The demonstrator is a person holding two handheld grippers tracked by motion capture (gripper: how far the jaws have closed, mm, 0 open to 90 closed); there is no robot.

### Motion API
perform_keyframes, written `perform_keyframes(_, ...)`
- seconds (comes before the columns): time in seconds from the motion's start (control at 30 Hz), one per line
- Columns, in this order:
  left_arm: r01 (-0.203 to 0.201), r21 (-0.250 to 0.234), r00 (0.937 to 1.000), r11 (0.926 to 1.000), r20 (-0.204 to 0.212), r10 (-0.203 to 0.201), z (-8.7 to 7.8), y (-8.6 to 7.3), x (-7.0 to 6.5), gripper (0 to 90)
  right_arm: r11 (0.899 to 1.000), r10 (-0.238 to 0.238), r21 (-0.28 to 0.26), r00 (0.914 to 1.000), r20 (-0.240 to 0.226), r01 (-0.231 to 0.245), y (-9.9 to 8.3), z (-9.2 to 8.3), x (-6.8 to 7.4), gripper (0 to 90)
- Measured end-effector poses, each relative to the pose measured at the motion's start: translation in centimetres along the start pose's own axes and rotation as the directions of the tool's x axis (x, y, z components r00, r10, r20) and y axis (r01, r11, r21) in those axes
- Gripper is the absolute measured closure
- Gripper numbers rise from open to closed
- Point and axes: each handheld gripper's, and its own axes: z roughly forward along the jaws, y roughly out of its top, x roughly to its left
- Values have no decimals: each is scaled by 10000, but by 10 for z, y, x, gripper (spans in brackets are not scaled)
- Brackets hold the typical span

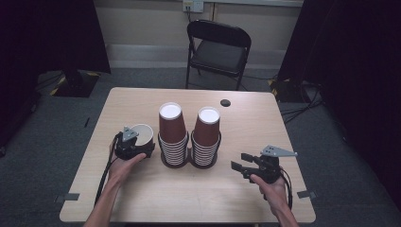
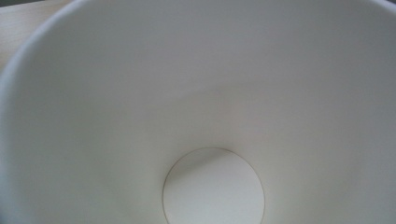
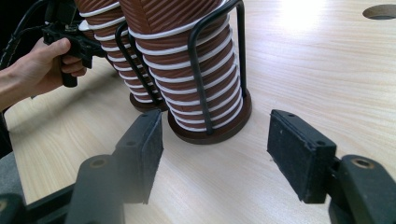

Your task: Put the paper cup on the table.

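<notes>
Two tall stacks of brown ribbed paper cups with white rims stand side by side in black wire holders at the table's middle, the left stack (image 1: 172, 135) and the right stack (image 1: 206, 137). A single cup (image 1: 142, 134) with a white inside sits just left of them, its mouth tilted up. My left gripper (image 1: 127, 144) is right against that cup, and the cup's white inside (image 2: 210, 93) hides its jaws. My right gripper (image 1: 239, 161) rests open to the right of the stacks, its pads (image 3: 152, 149) apart with nothing between them, pointing at the nearer stack (image 3: 187, 70).
A black folding chair (image 1: 218, 47) stands beyond the table's far edge. A round dark hole (image 1: 225, 102) lies in the tabletop (image 1: 189, 194) at the back right. Bare wood stretches in front of the stacks and around my right gripper. Cables trail from both grippers.
</notes>
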Motion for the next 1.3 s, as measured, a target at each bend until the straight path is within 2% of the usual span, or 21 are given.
perform_keyframes(0.03, 58, 26, 10000, 10000, 13, -58, 0, 0, 0, 131, 10000, 2, -3, 10000, 11, -2, 0, 0, 0, 355)
perform_keyframes(0.07, -89, 219, 10000, 9997, 25, 89, -1, 0, 1, 132, 10000, 6, -15, 10000, 7, -6, 0, 0, 0, 355)
perform_keyframes(0.2, 50, 686, 9999, 9976, 144, -60, 0, -3, 3, 148, 10000, -18, -7, 10000, -2, 18, 0, -1, 1, 355)
perform_keyframes(0.3, -42, 928, 9999, 9957, 105, 33, 1, -4, 2, 156, 10000, -30, -6, 10000, -13, 30, 0, -1, 1, 354)
perform_keyframes(0.43, -175, 1044, 9998, 9944, 87, 167, -2, -4, 4, 158, 10000, 21, -25, 10000, 10, -21, 0, -1, 1, 352)
perform_keyframes(0.47, -46, 992, 10000, 9951, 71, 39, -3, -5, 4, 157, 10000, 37, -51, 10000, 12, -37, 0, -2, 1, 352)
perform_keyframes(0.53, -147, 1126, 9999, 9935, 56, 142, -5, -7, 6, 157, 10000, 14, -55, 10000, -11, -15, -1, -3, 1, 353)
perform_keyframes(0.6, -37, 1220, 9998, 9925, 209, 12, -6, -8, 8, 156, 10000, 9, -47, 10000, -2, -9, -1, -3, 1, 353)
perform_keyframes(0.83, 5, 1165, 9998, 9932, 185, -27, -12, -9, 3, 157, 10000, 33, -48, 10000, -1, -33, -1, -2, 2, 353)
perform_keyframes(0.87, -68, 1266, 9998, 9919, 192, 44, -10, -10, 1, 156, 10000, 15, -48, 10000, 13, -15, -1, -3, 1, 353)
perform_keyframes(0.9, -558, 1577, 9984, 9859, 62, 555, -10, -11, 1, 157, 10000, 33, -54, 10000, 20, -33, -1, -3, 1, 353)
perform_keyframes(0.93, -671, 1674, 9977, 9836, -22, 684, -11, -13, 1, 162, 10000, 41, -58, 10000, 7, -41, -1, -3, 1, 352)
perform_keyframes(1.03, -266, 1525, 9996, 9879, -35, 275, -17, -17, 7, 158, 10000, 50, -40, 10000, 23, -50, -1, -4, 1, 353)
perform_keyframes(1.1, -264, 1529, 9996, 9879, -64, 278, -21, -18, 8, 157, 10000, 56, -24, 10000, 9, -56, -1, -3, 1, 353)
perform_keyframes(1.13, -127, 1405, 9999, 9900, -74, 139, -22, -18, 6, 157, 10000, 45, -3, 10000, 10, -45, -1, -3, 1, 353)
perform_keyframes(1.17, -285, 1483, 9996, 9885, -6, 289, -24, -18, 7, 158, 10000, 57, -22, 10000, -4, -57, -1, -2, 1, 353)
perform_keyframes(1.27, -14, 1403, 10000, 9901, 17, 11, -29, -20, 6, 159, 10000, 43, -55, 10000, -21, -43, -1, -3, 2, 352)
perform_keyframes(1.3, -131, 1533, 9999, 9881, 51, 124, -31, -21, 7, 157, 10000, 41, -50, 10000, -2, -41, -1, -3, 2, 353)
